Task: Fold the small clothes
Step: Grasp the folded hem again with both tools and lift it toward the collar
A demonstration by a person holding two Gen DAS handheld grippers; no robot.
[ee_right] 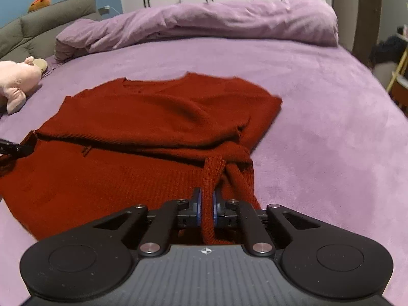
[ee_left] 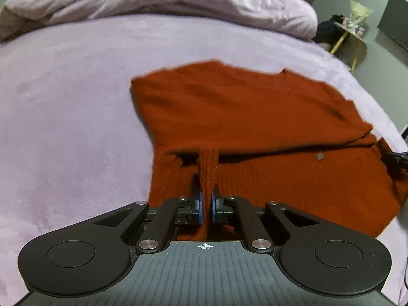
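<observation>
The rust-red knit sweater (ee_left: pixel 255 117) lies flat on the lilac bedcover (ee_left: pixel 63 102), neckline toward 12 o'clock. The left gripper (ee_left: pixel 206 196) and right gripper (ee_right: pixel 207 199), both angled downward, each pinch a raised fold of its ribbed hem.

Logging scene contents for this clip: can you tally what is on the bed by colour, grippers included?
Rust-red: 1, the sweater
Pink: 1, the plush toy
Lilac: 1, the bunched duvet
Black: 2, the left gripper and the right gripper, each shut on the sweater
Total: 5

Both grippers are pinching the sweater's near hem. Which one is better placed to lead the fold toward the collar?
Neither, probably: left gripper and right gripper each clamp a corner of the red sweater, so lift together.
</observation>
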